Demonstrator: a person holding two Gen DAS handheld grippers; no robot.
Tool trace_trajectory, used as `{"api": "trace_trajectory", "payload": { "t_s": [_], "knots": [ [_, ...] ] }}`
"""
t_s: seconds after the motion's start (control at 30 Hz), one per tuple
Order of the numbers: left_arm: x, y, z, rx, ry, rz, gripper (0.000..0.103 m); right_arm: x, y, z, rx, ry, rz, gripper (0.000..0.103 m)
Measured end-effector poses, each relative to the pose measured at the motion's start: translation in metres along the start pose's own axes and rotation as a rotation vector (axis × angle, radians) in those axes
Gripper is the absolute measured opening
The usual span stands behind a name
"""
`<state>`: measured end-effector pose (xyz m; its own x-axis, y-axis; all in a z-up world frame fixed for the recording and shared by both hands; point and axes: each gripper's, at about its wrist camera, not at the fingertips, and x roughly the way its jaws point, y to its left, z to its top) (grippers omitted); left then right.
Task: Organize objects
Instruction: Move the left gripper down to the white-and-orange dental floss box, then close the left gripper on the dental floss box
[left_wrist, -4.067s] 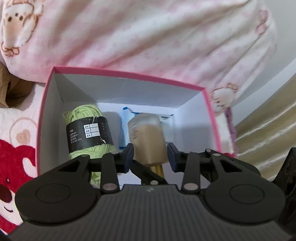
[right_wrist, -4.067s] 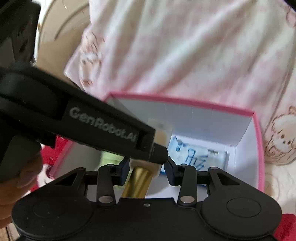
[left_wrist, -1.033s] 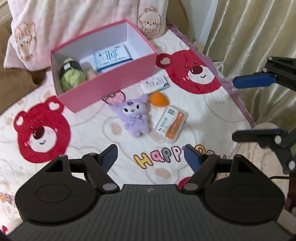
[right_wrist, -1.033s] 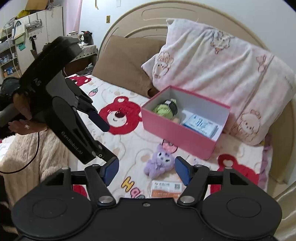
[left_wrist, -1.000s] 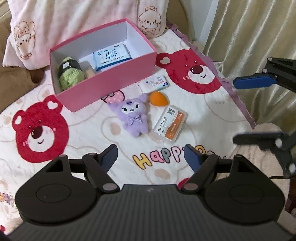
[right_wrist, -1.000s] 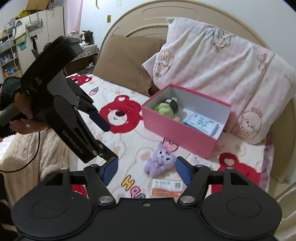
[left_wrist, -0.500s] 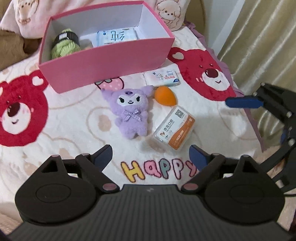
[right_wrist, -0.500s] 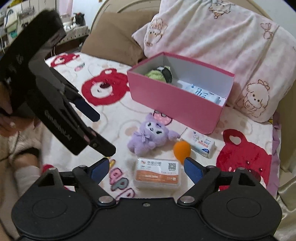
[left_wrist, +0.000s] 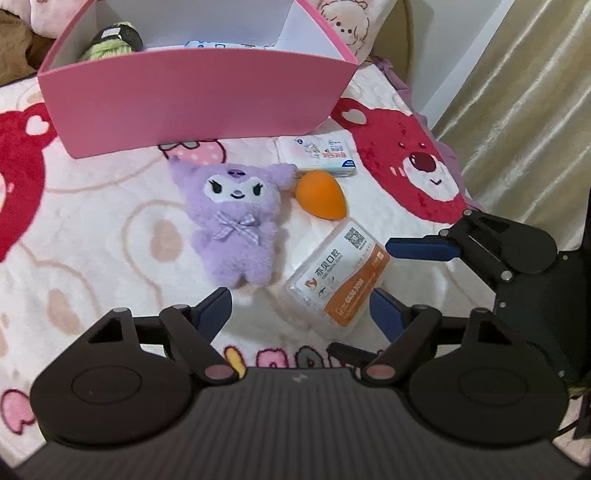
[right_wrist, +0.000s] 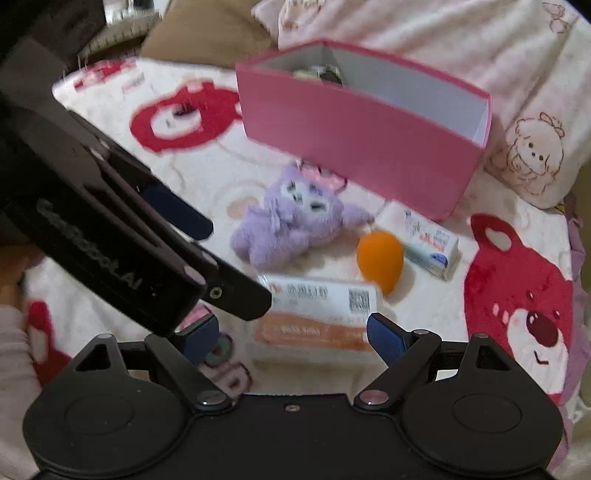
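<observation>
A pink box (left_wrist: 199, 96) stands on the bed blanket with green yarn (left_wrist: 110, 46) and a blue-white packet inside. In front of it lie a purple plush (left_wrist: 236, 225), an orange sponge egg (left_wrist: 321, 194), a small tissue pack (left_wrist: 317, 155) and an orange-white clear case (left_wrist: 332, 273). My left gripper (left_wrist: 299, 312) is open and empty, low over the plush and the case. My right gripper (right_wrist: 291, 332) is open and empty, its tips either side of the case (right_wrist: 317, 314). The box (right_wrist: 354, 136), plush (right_wrist: 291, 221), sponge (right_wrist: 380, 258) and tissue pack (right_wrist: 432, 247) show there too.
A pink bear-print pillow (right_wrist: 443, 48) lies behind the box. A brown pillow (right_wrist: 207, 40) is at the back left. A beige curtain (left_wrist: 517, 110) hangs at the bed's right edge. The blanket (left_wrist: 92, 229) has red bear prints.
Both grippers have come down and forward from high above the bed toward the loose objects. The right gripper now straddles the orange-white case. Both stayed open.
</observation>
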<state>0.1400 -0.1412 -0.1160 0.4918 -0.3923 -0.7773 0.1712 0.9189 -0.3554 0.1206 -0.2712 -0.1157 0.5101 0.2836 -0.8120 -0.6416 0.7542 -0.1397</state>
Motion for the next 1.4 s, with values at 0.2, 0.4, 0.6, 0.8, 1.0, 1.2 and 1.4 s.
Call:
{"api": "trace_trajectory", "payload": {
  "t_s": [0.2, 0.4, 0.6, 0.8, 1.0, 1.2, 1.4],
  "knots": [
    [0.02, 0.006, -0.008, -0.03, -0.005, -0.037, 0.064, 0.013, -0.007, 0.0, 0.036, 0.032, -0.022, 0.093],
    [0.032, 0.019, -0.02, -0.11, -0.007, -0.128, 0.049, 0.03, -0.007, -0.001, 0.046, 0.099, -0.023, 0.093],
    [0.037, 0.024, -0.021, -0.17, -0.005, -0.19, 0.043, 0.03, -0.01, 0.003, 0.093, 0.108, -0.013, 0.094],
    [0.017, 0.036, -0.013, -0.192, -0.02, -0.121, 0.041, 0.033, -0.016, 0.017, 0.357, 0.133, 0.125, 0.094],
    [0.013, 0.06, -0.01, -0.232, 0.02, -0.1, 0.043, 0.034, 0.007, 0.019, 0.331, 0.135, 0.167, 0.094],
    [0.017, 0.055, -0.01, -0.203, 0.076, -0.1, 0.047, 0.037, 0.005, 0.013, 0.336, 0.15, 0.146, 0.093],
    [0.014, 0.045, -0.013, -0.152, 0.046, -0.071, 0.049, 0.045, 0.008, 0.014, 0.309, 0.157, 0.119, 0.093]
  ]
}}
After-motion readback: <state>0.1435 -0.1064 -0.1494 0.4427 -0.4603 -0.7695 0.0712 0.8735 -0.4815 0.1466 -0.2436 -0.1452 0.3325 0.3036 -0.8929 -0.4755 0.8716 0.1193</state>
